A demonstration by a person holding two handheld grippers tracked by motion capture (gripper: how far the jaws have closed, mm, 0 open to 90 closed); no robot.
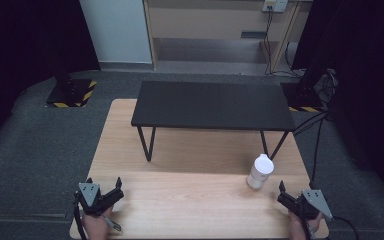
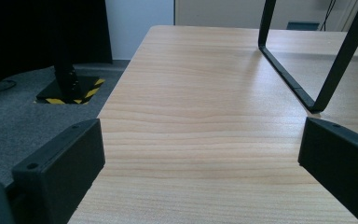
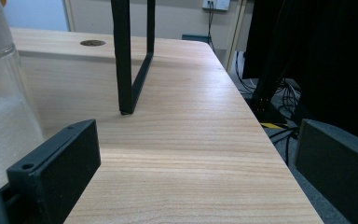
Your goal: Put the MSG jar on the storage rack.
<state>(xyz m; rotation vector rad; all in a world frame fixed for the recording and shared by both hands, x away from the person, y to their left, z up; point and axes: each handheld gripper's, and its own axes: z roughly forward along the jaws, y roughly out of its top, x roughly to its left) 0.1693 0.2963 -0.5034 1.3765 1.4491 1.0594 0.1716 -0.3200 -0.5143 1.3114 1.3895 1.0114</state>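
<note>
high view: a white-capped bottle [image 1: 259,171] stands upright near the right edge of the wooden table [image 1: 180,210], just in front of the right legs of the black stand [image 1: 212,105]. the right gripper [image 1: 285,196] rests at the near right corner, jaws spread wide and holding nothing, close to the bottle but apart from it. the left gripper [image 1: 110,189] sits at the near left corner, jaws likewise wide and empty. right gripper view: the bottle [image 3: 0,93] lies left of the jaw line, not between the jaws. risks, as judged: an approach without re-aiming could strike the bottle with one jaw and tip it; being near the right edge, it could roll off; a high grip on the cap may slip.
</note>
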